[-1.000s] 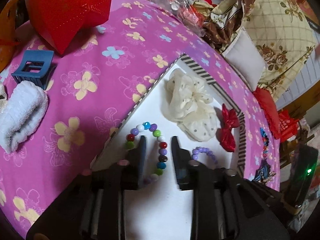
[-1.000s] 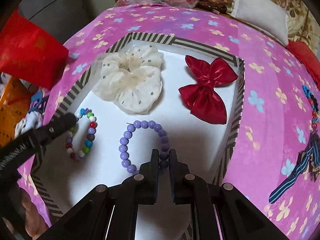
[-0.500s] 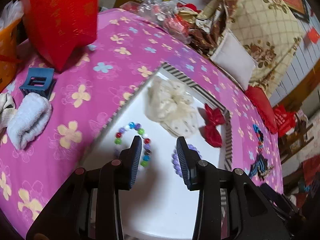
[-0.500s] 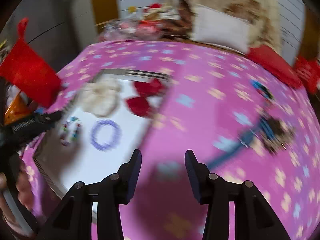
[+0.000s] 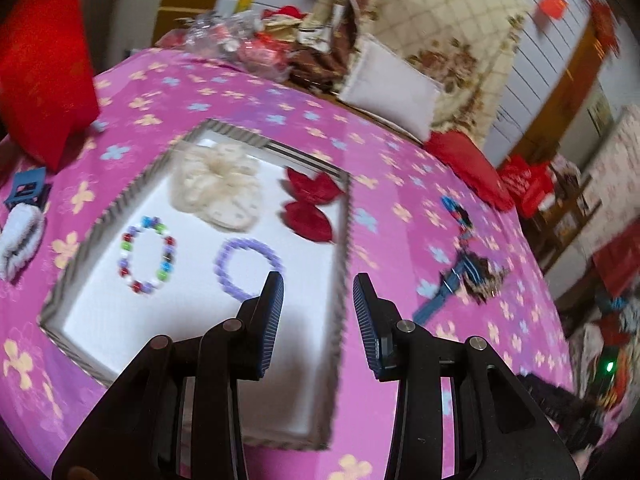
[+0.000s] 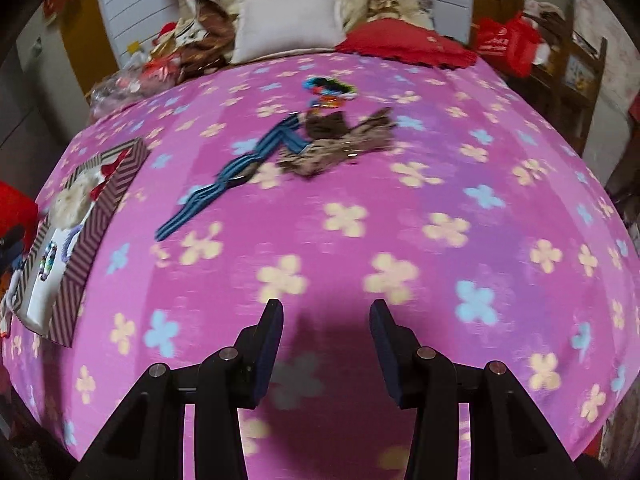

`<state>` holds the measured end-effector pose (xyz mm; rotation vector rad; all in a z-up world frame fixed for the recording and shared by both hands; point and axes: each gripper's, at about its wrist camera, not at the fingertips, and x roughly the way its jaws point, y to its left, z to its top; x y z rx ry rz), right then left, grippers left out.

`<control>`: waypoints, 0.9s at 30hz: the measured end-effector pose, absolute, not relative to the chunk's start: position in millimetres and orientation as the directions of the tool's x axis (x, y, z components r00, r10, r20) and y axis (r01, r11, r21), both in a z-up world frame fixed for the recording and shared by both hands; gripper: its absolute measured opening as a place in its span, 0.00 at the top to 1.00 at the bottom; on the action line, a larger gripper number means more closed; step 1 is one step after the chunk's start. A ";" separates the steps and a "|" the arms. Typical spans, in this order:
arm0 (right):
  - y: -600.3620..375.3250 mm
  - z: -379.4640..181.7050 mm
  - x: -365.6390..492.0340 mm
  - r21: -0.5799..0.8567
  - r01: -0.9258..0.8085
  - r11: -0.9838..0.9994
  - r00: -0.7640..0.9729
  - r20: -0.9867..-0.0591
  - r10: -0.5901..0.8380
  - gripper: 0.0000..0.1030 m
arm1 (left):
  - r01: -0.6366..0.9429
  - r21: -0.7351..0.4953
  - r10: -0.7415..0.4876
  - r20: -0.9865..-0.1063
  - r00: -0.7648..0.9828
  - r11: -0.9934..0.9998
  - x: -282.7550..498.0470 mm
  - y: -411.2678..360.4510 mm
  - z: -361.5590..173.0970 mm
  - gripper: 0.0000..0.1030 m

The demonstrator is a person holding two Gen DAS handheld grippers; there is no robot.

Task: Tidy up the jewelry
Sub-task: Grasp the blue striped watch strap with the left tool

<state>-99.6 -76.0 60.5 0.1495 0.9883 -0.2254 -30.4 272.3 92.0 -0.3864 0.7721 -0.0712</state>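
Inside the striped tray (image 5: pixel 345 240) we see a purple bracelet (image 5: pixel 248 266), multicolour bracelet (image 5: pixel 147 257), scrunchie (image 5: pixel 218 190) and red bow (image 5: pixel 310 204). Left hand-held gripper (image 5: pixel 318 312) and right hand-held gripper (image 6: pixel 326 334) both released, empty, above the pink blanket (image 6: pixel 360 220).

Both the left gripper (image 5: pixel 318 292) and the right gripper (image 6: pixel 326 320) are showing matte black angular arms, silver round screws at the joints, and finely ribbed dark blue pads (image 5: pixel 362 312) lining the fingers.
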 end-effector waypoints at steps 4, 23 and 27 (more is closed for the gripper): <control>-99.4 60.7 -97.3 0.044 0.250 0.967 0.554 -0.826 -0.105 0.58 | -0.047 -0.338 -0.226 -0.720 0.657 0.940 -27.0 238.4 80.2 0.66; -167.9 57.0 -60.3 0.269 0.188 0.945 0.638 -0.765 0.091 0.58 | 0.213 -0.100 -0.191 -0.863 0.467 0.972 93.7 47.7 36.2 0.64; -174.1 56.0 -60.1 0.284 0.194 0.939 0.637 -0.764 0.100 0.57 | 0.271 -0.054 -0.179 -0.869 0.462 0.961 118.6 21.2 23.6 0.59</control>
